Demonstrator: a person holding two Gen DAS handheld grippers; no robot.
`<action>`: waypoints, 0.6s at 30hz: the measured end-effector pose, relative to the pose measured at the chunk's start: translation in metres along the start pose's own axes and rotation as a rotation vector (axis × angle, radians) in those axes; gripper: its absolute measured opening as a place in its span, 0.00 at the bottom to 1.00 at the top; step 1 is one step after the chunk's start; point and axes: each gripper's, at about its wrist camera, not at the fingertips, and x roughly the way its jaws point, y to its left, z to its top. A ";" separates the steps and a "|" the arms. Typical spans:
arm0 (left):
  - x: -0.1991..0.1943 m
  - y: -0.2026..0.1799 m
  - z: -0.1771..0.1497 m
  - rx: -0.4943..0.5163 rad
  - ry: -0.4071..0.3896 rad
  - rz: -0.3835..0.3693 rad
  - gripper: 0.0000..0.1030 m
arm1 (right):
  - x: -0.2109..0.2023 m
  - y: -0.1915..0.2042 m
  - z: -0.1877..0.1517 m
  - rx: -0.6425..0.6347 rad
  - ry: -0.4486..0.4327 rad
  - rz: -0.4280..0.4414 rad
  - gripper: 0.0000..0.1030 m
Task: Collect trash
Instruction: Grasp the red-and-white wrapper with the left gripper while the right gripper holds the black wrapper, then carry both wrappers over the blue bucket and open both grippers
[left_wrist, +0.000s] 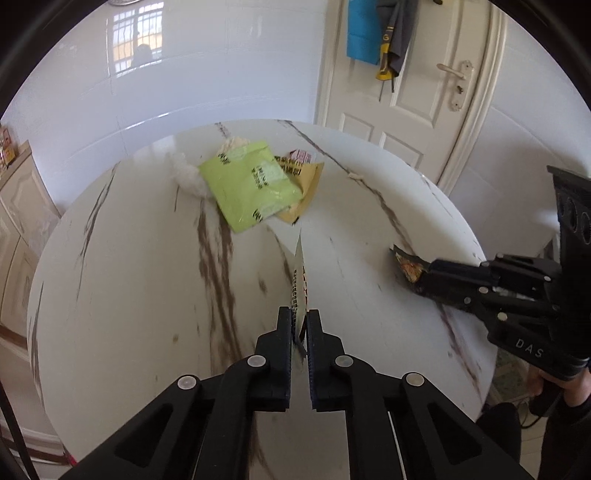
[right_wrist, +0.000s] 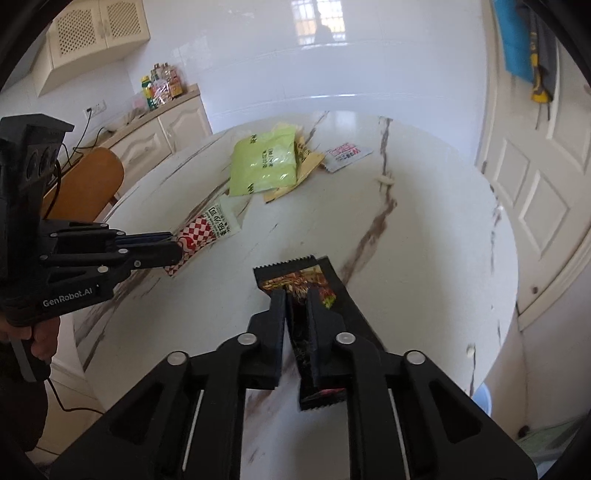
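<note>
My left gripper (left_wrist: 299, 314) is shut on a thin red-and-white checked sachet (left_wrist: 300, 280), seen edge-on between the pads and held above the round marble table (left_wrist: 129, 258). The right wrist view shows the same sachet (right_wrist: 207, 229) sticking out of the left gripper (right_wrist: 177, 247). My right gripper (right_wrist: 296, 293) is shut on a black snack wrapper (right_wrist: 295, 277); the left wrist view shows that wrapper (left_wrist: 406, 264) at the right gripper's tips (left_wrist: 417, 273). A green packet (left_wrist: 251, 184) lies at the far side of the table over a yellow packet (left_wrist: 303, 192).
A pink-and-white sachet (right_wrist: 345, 155), a crumpled white wad (left_wrist: 186, 173) and a small scrap (right_wrist: 386, 180) also lie on the table. A wooden chair (right_wrist: 88, 181) and cabinets stand left, a white door (left_wrist: 406, 110) right. Something pale blue (right_wrist: 482, 400) shows below the table's right edge.
</note>
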 end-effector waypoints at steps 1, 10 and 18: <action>-0.003 0.000 -0.003 0.005 0.002 -0.005 0.05 | -0.003 0.001 -0.001 -0.012 -0.002 -0.016 0.22; -0.016 -0.004 -0.015 -0.018 0.022 -0.003 0.14 | -0.001 0.006 -0.010 -0.109 0.047 -0.076 0.40; 0.002 -0.016 -0.003 -0.015 0.019 0.013 0.39 | 0.003 0.011 -0.006 -0.121 0.027 -0.085 0.15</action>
